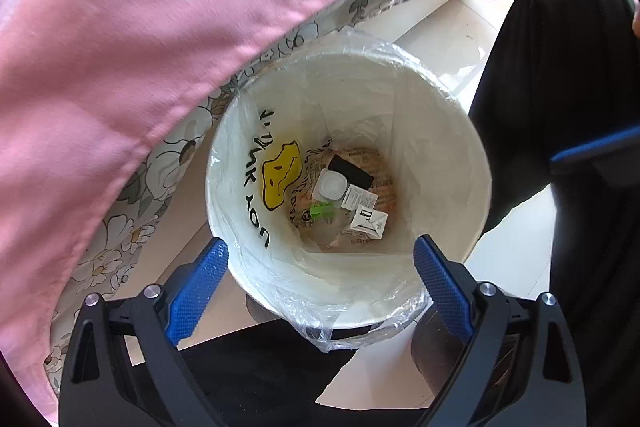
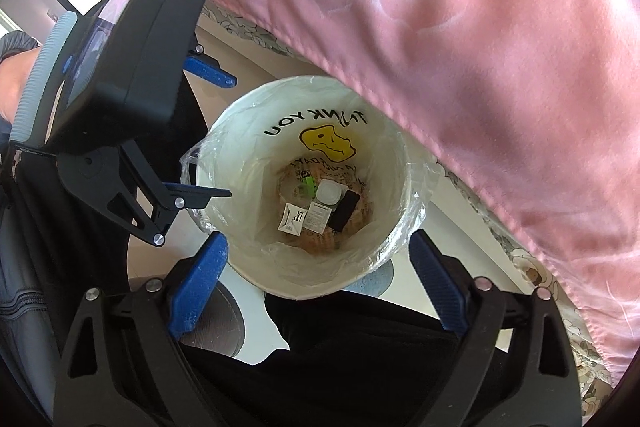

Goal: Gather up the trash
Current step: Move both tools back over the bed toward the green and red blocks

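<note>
A white trash bin (image 1: 452, 155) lined with a clear plastic bag stands on the floor; it also shows in the right wrist view (image 2: 256, 147). At its bottom lie several pieces of trash: a white round lid (image 1: 331, 185), a black packet (image 1: 352, 169), white sachets (image 1: 370, 221) and a green scrap (image 1: 320, 213). The same trash (image 2: 320, 207) shows in the right wrist view. My left gripper (image 1: 320, 291) is open and empty above the bin. My right gripper (image 2: 318, 277) is open and empty above the bin. The left gripper (image 2: 218, 135) shows in the right wrist view.
A pink cloth (image 1: 180, 7) over a floral sheet (image 1: 120, 251) hangs close beside the bin. The pink cloth (image 2: 500, 47) fills the right of the right wrist view. The person's dark trousers (image 1: 560, 87) stand by the bin. The floor is pale tile (image 1: 440, 35).
</note>
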`<state>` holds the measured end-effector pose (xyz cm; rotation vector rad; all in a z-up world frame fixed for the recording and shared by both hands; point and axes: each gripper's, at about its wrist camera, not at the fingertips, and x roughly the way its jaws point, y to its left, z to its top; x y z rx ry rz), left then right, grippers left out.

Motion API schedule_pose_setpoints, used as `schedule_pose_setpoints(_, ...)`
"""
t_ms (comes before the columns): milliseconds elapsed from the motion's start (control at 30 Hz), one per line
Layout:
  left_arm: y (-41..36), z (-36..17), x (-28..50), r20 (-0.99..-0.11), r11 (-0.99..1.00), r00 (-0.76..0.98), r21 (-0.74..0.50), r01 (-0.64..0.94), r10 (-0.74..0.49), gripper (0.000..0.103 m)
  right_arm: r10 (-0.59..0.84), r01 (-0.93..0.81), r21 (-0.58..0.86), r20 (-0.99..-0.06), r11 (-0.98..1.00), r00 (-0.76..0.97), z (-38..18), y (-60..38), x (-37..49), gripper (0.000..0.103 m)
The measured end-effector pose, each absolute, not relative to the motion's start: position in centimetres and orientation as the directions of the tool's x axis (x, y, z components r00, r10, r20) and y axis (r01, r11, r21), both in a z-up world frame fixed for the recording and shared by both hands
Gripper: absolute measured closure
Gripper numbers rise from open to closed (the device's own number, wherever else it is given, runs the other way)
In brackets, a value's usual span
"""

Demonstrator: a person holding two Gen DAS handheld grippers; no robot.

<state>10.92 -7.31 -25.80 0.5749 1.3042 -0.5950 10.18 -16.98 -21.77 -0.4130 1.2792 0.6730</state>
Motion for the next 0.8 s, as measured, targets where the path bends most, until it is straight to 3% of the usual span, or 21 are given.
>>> schedule_pose_setpoints(500,-7.0,-21.7,10.5,-0.964,0.736,0.245,0.095,0.671,-0.099,0.008,0.26,-0.679,0.052,-0.943,0.732,0.208,-18.3,-17.3,9.8,0.012)
schedule_pose_setpoints(800,-6.2,-17.9,10.7,-0.938,0.764,0.331,0.142,0.63,-0.099,0.008,0.355,-0.693,0.03,-0.874,0.72,0.331,-13.3,-16.7,8.9,0.012)
